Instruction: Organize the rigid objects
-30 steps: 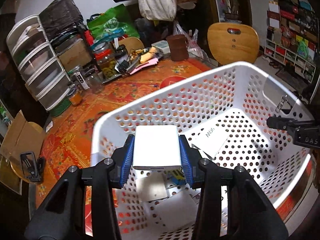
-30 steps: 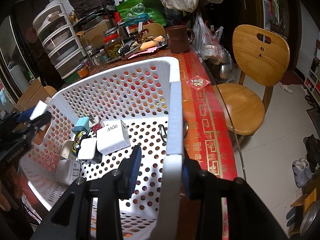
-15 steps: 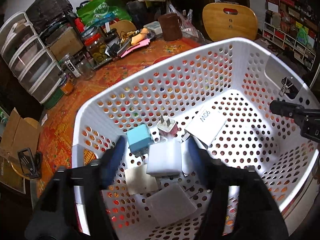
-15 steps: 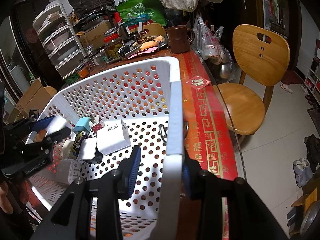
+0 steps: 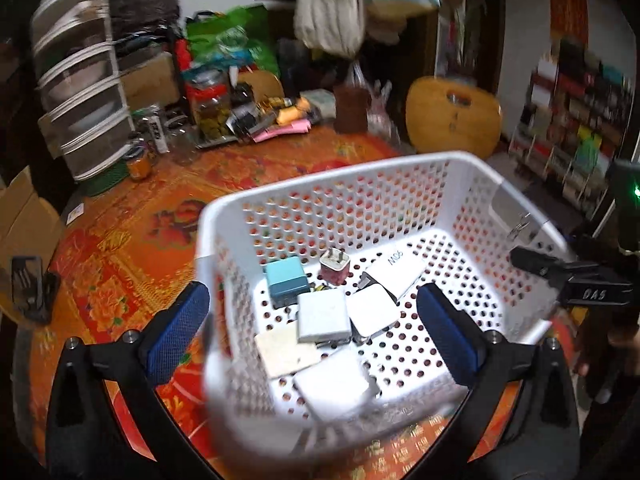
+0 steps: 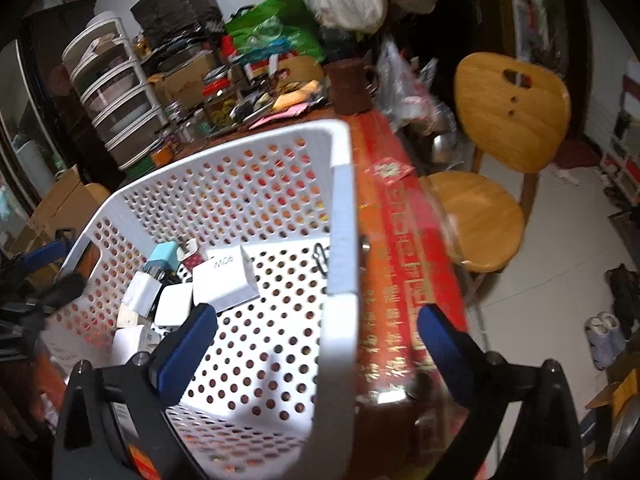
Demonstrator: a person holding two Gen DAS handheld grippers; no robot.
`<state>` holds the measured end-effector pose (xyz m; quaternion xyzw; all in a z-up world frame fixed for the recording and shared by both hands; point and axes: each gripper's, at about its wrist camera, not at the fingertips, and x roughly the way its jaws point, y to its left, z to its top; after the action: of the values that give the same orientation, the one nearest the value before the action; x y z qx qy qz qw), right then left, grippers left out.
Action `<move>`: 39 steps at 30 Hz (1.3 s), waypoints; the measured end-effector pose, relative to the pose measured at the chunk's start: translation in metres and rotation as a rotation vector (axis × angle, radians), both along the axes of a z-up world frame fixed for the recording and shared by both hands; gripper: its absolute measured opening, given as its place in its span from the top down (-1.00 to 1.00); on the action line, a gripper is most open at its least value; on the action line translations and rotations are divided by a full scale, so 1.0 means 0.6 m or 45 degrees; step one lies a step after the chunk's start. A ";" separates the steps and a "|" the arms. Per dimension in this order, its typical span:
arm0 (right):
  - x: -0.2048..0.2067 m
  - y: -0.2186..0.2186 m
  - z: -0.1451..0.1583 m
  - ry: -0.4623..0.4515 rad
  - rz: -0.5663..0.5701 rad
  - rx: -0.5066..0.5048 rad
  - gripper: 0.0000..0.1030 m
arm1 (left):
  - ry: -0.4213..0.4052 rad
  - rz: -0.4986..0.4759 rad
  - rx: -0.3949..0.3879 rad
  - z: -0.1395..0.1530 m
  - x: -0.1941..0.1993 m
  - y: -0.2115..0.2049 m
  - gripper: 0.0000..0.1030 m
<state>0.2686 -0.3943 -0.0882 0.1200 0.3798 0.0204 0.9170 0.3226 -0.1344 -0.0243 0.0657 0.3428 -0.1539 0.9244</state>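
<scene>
A white perforated basket [image 5: 340, 178] stands on the red patterned table. Several chargers lie in it: a teal one [image 5: 286, 280], a pale square one [image 5: 322, 316], a white one [image 5: 374, 314] and a large white adapter [image 5: 400, 272]. My left gripper [image 5: 312, 336] hovers over the basket's near corner, its jaws opening wide and holding nothing. My right gripper [image 6: 316, 352] straddles the basket's side wall [image 6: 342, 240]. Its jaws are opening, with the pads off the rim. The adapter [image 6: 224, 280] and the teal charger [image 6: 162, 258] show beside it.
A drawer tower [image 5: 84, 108], jars and a brown mug [image 5: 351, 108] crowd the table's far side. A wooden chair [image 6: 508, 120] stands past the table edge [image 6: 400, 260] on the right. A black clip stand [image 5: 28, 288] sits at the left.
My left gripper let go of the pale square charger, which now lies in the basket, then opened wide and drew back. My right gripper released the basket wall and opened.
</scene>
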 end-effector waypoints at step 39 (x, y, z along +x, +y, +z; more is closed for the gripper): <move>-0.461 0.217 0.097 -0.290 0.021 -0.096 -1.00 | -0.250 0.219 -0.058 0.040 -0.463 0.144 -0.99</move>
<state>-0.0078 -0.2639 -0.0300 0.0794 0.2745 0.0270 0.9579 0.0451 -0.0478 -0.0006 0.0299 0.2514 -0.0744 0.9646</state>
